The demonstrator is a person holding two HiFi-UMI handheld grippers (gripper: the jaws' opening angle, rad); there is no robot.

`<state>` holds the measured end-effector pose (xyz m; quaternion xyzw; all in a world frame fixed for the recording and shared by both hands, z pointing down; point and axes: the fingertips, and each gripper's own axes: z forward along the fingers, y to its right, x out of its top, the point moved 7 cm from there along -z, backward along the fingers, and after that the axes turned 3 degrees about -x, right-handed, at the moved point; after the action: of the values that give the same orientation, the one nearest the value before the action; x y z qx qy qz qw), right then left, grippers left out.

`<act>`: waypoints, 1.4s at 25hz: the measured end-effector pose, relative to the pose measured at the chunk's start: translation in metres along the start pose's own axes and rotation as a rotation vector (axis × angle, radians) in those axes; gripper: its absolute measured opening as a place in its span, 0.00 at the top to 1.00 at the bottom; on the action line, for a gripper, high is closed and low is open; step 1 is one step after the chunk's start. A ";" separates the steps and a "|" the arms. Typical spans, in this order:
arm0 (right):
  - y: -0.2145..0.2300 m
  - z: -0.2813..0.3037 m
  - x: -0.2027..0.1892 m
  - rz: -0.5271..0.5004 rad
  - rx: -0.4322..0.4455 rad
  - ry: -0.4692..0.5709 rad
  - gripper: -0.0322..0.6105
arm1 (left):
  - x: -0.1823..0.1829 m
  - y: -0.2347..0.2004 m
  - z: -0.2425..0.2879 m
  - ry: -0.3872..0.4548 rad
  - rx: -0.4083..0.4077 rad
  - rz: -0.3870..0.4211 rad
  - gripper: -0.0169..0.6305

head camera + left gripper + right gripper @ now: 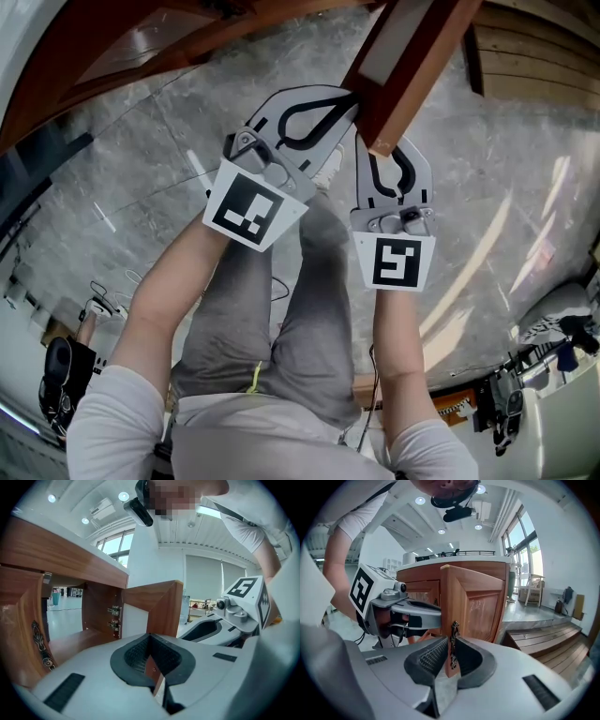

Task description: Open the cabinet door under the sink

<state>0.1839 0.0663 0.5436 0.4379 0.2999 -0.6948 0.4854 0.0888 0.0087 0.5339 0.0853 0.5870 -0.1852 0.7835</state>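
Note:
The brown wooden cabinet door (412,66) stands swung out from the cabinet under the counter. My right gripper (386,152) is shut on the door's ornate metal handle (453,637), which sits upright between the jaws of the right gripper (451,657). My left gripper (349,98) grips the same door's free edge from the other side. In the left gripper view a strip of the door's wood (152,666) is pinched between the jaws. Behind it the door's inner face (157,609), its hinges (114,618) and the open cabinet inside show.
Grey marble floor (487,216) lies below. Wooden steps (543,639) rise to the right of the cabinet. The person's legs in grey trousers (281,309) stand close behind the grippers. Gear and cables (66,366) lie at the lower left, more equipment (553,356) at the lower right.

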 end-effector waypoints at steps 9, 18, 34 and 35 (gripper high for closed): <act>0.030 -0.036 -0.007 0.042 -0.066 -0.019 0.85 | 0.009 0.034 0.035 -0.016 -0.070 0.041 0.97; 0.057 -0.067 -0.008 0.063 -0.124 -0.026 0.85 | 0.026 0.051 0.065 -0.037 -0.122 0.087 0.97; 0.086 -0.096 0.014 0.077 -0.178 -0.021 0.85 | 0.062 0.067 0.089 -0.008 -0.143 0.094 0.96; 0.086 -0.097 0.016 0.078 -0.178 -0.021 0.85 | 0.064 0.066 0.089 -0.007 -0.140 0.096 0.96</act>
<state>0.2931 0.1115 0.4879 0.3971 0.3382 -0.6504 0.5521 0.2089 0.0262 0.4936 0.0577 0.5909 -0.1060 0.7976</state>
